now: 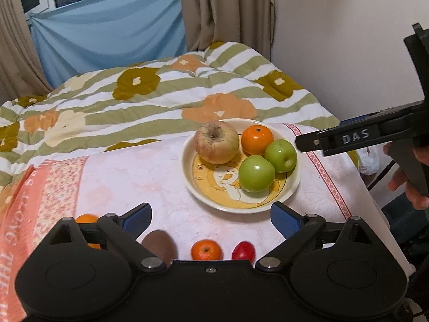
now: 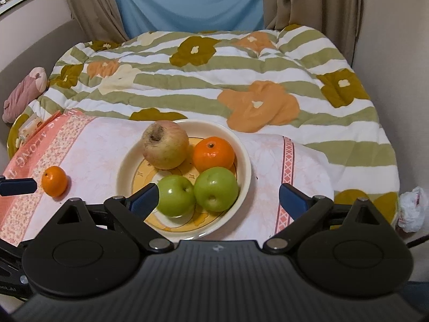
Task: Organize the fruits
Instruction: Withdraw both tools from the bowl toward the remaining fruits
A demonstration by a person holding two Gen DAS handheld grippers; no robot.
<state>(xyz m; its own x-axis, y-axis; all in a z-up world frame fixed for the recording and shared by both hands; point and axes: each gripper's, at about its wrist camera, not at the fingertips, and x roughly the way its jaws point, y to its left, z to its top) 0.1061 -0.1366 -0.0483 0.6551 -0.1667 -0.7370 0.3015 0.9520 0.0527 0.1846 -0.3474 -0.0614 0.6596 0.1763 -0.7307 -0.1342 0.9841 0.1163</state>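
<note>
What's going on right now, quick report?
Both grippers, left and right, open, empty. Plate holds four fruits; three loose fruits by left gripper. Nothing blocking.

White "DAS" on the right claw [image 1: 308, 143] arm.

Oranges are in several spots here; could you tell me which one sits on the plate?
The largest orange, at the plate's far side behind two green apples; the smaller ones lie on the cloth.
</note>
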